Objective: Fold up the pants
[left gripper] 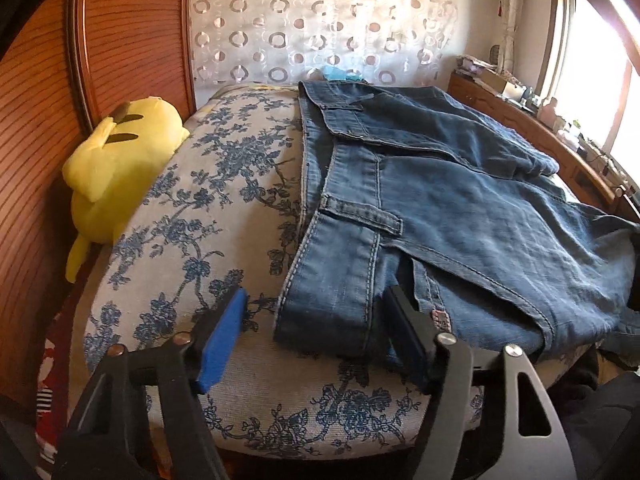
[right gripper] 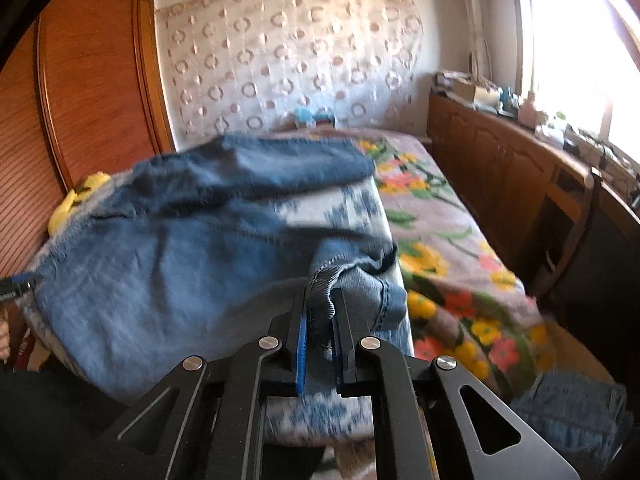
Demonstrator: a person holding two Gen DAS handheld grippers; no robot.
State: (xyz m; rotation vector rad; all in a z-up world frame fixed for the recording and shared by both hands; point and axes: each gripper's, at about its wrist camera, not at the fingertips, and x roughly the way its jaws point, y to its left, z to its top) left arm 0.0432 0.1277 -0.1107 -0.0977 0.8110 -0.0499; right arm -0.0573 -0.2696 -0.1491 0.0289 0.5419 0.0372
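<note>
Blue jeans [left gripper: 460, 200] lie spread over a white cushion with a blue flower print [left gripper: 208, 200]. Their waistband [left gripper: 340, 276] points at me in the left wrist view. My left gripper [left gripper: 316, 320] is open, its jaws standing either side of the waistband corner without closing on it. In the right wrist view the jeans [right gripper: 168, 264] lie over the same cushion, blurred. My right gripper [right gripper: 322, 320] is shut on a bunched fold of denim [right gripper: 352, 280] at the jeans' right edge. The left gripper [right gripper: 16, 282] shows at the far left edge of that view.
A yellow plush toy [left gripper: 116, 168] sits between the cushion and the wooden headboard [left gripper: 132, 40]. A flowered bedspread [right gripper: 452, 248] covers the bed on the right. A wooden cabinet [right gripper: 500, 168] with clutter runs under the bright window. Denim [right gripper: 580, 412] hangs at lower right.
</note>
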